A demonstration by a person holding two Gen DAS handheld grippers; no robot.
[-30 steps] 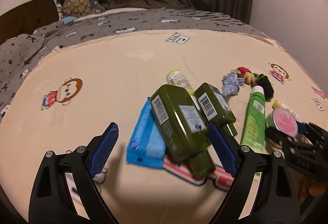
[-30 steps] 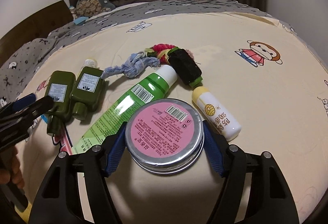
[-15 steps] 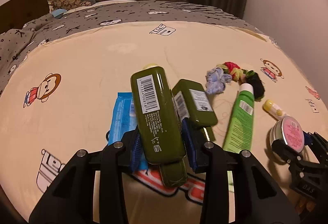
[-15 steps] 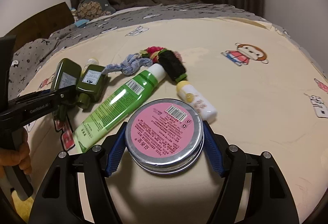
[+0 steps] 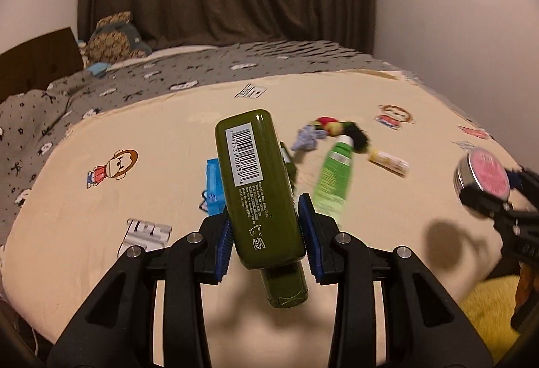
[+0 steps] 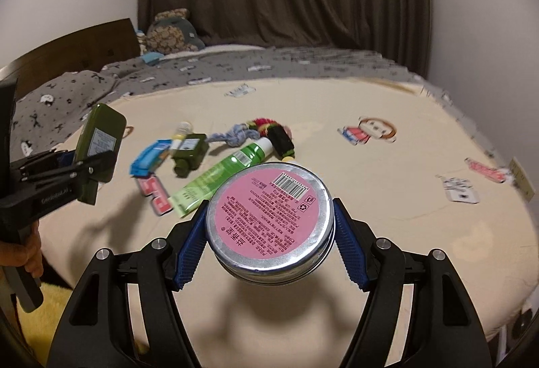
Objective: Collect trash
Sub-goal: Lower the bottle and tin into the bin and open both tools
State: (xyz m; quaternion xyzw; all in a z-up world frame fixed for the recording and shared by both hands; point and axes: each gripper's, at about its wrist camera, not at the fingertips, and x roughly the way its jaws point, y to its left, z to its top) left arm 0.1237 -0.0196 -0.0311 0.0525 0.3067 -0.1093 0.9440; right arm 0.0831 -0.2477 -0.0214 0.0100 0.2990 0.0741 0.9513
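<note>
My left gripper point(image 5: 266, 243) is shut on a dark green bottle point(image 5: 259, 189), barcode side up, cap toward the camera, lifted above the bed. My right gripper point(image 6: 269, 233) is shut on a round silver tin with a pink label point(image 6: 269, 216), also raised. In the right wrist view the left gripper point(image 6: 64, 172) with its bottle point(image 6: 97, 139) shows at the left edge. On the cream sheet lie a second green bottle point(image 6: 188, 152), a light green tube point(image 6: 222, 176), a blue packet point(image 6: 148, 160), a small yellow-capped tube point(image 5: 389, 162) and a black item point(image 6: 283, 142).
A tangle of coloured hair ties point(image 6: 249, 128) lies behind the tube. A grey patterned duvet point(image 5: 101, 91) and a plush toy point(image 5: 111, 41) sit at the head of the bed point(image 5: 101, 219). Dark curtains hang behind. A yellow fluffy surface point(image 5: 488, 310) shows below the bed edge.
The left gripper closed on the dark green bottle and lifted it off the pile. Both grippers pulled back and rose from the bed, the tin staying in the right one.
</note>
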